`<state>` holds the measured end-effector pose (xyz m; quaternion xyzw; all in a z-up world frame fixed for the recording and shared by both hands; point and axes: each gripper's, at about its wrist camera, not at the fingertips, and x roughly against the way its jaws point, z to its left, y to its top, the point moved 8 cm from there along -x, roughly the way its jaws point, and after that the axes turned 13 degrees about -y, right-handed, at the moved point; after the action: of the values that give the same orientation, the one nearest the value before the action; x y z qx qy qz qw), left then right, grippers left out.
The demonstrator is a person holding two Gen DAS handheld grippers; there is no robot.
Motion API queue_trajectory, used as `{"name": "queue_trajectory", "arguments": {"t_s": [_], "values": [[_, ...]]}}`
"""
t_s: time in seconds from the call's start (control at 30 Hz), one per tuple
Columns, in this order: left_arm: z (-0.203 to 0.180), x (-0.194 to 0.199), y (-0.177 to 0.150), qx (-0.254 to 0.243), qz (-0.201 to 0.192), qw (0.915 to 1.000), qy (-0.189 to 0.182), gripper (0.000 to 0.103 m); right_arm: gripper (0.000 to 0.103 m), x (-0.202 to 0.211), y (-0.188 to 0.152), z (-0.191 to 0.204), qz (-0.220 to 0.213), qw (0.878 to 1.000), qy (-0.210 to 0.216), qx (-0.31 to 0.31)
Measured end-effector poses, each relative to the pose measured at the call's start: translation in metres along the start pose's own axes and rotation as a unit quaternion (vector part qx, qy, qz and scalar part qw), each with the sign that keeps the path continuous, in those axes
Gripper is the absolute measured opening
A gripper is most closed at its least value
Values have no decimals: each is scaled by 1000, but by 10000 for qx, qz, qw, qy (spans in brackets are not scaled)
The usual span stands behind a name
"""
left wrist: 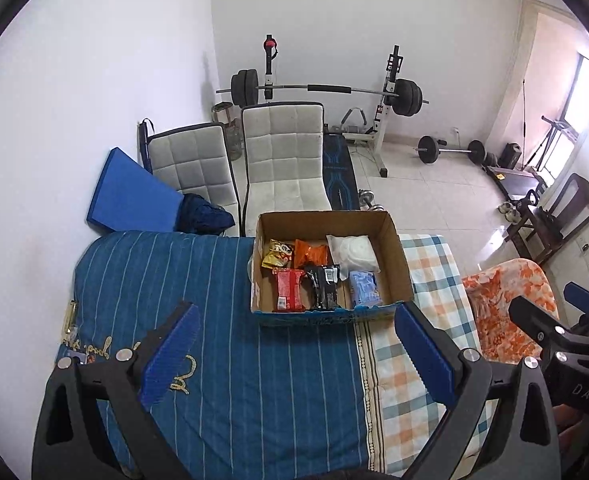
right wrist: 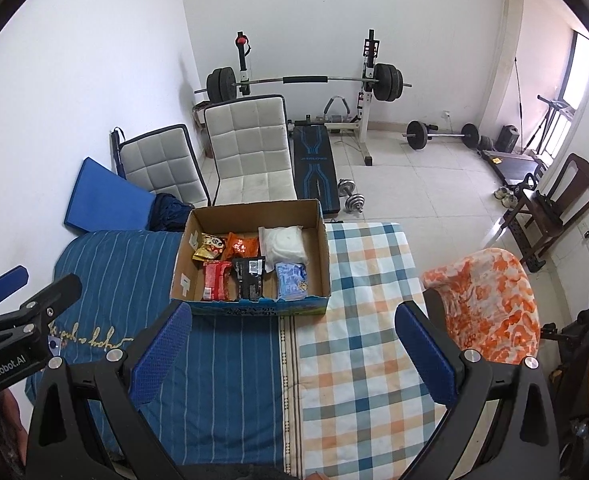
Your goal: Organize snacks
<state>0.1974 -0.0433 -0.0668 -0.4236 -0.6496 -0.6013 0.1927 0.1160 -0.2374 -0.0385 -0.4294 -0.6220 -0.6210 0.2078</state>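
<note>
**A:** ok so where's everything sitting right now?

**B:** All the snacks are inside the cardboard box (left wrist: pixel 394 256), which sits on the bed where the blue striped cover (left wrist: pixel 174 280) meets the checked blanket (left wrist: pixel 434 280). In the box's far row: a yellow packet (left wrist: pixel 278 254) at the left, an orange packet (left wrist: pixel 312 254) next to it, and a white bag (left wrist: pixel 352 254) at the right. Near row: a red packet (left wrist: pixel 288 288), a black packet (left wrist: pixel 326 286) touching it, then a light blue packet (left wrist: pixel 364 288) by the box's right wall.

**A:** and the grippers?

**B:** Both hang on the near side of the box, well short of it, holding nothing. The left gripper (left wrist: pixel 298 348) has its jaws spread wide, blue pads (left wrist: pixel 170 356) facing each other over the striped cover. The right gripper (right wrist: pixel 294 344) is spread just as wide, straddling the seam between the cover and the blanket.

**A:** anything else around the box?

**B:** Behind it, two pale padded chairs (right wrist: pixel 250 148), then a barbell rack (right wrist: pixel 306 80) against the wall. To the box's right, a chair draped in an orange-and-white throw (right wrist: pixel 490 300).
</note>
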Motion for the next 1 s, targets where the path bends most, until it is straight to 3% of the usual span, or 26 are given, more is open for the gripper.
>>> {"name": "queue_trajectory", "arguments": {"t_s": [1.0], "values": [[-3, 5, -1, -14, -40, 10000, -42, 100, 103, 12, 8, 0, -141, 9998, -47, 127]]}}
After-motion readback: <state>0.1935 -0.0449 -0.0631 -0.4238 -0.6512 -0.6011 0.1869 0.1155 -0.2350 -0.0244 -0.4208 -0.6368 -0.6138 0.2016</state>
